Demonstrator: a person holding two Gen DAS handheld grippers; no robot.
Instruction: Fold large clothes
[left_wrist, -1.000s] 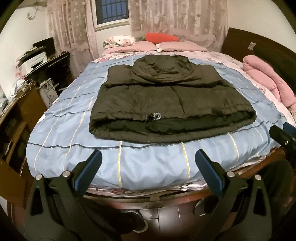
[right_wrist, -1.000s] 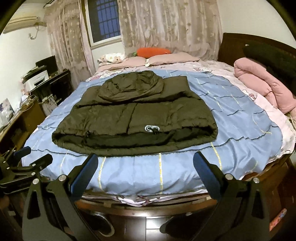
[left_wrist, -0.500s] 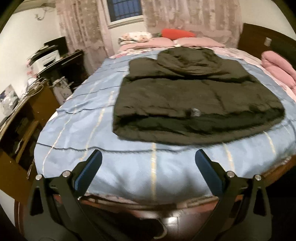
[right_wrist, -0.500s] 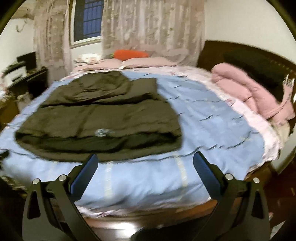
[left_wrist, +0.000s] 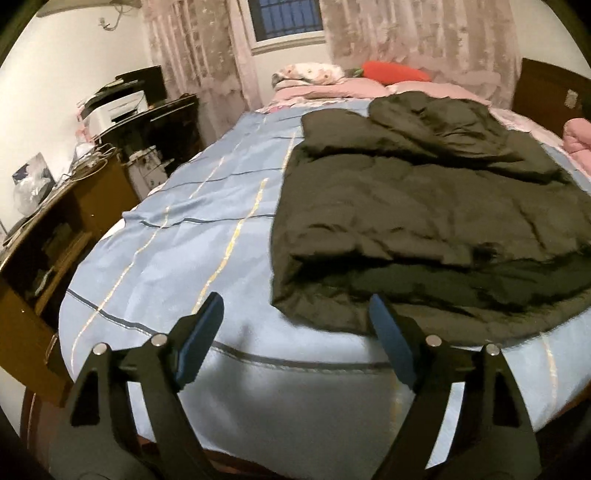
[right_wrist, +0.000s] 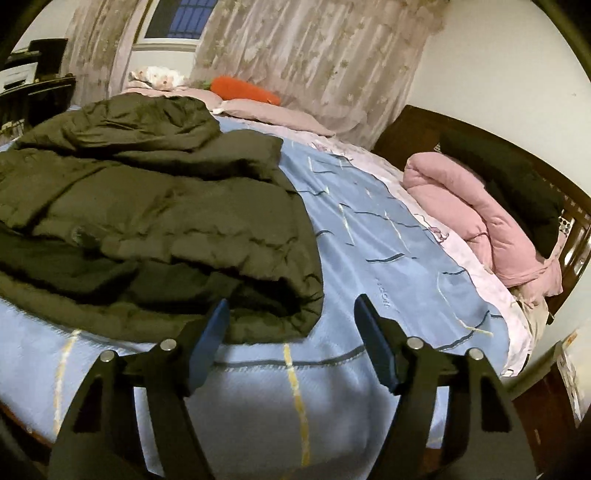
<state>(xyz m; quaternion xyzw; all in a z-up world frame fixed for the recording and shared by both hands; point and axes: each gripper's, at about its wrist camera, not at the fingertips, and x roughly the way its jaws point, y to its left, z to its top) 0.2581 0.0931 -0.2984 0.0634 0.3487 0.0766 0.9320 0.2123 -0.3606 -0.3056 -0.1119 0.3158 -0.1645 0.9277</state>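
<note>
The dark jacket (left_wrist: 424, 221) lies wide across the bed (left_wrist: 177, 258); the left gripper (left_wrist: 295, 325) and the right gripper (right_wrist: 291, 321), both spread and empty, face its near corners.

A home bedroom: a made bed (left_wrist: 177, 258) with pillows (right_wrist: 273, 110), lace curtains (right_wrist: 314, 55) (window behind), and a cluttered desk (left_wrist: 66, 221)

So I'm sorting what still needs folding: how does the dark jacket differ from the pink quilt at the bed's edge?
The dark jacket is olive-black and lies spread wide over the blue bedspread, its hem doubled over; the pink quilt is already bundled into a thick roll against the dark headboard. The jacket sits right in front of both open grippers; the quilt lies off to the side. Both are puffy and padded.
</note>
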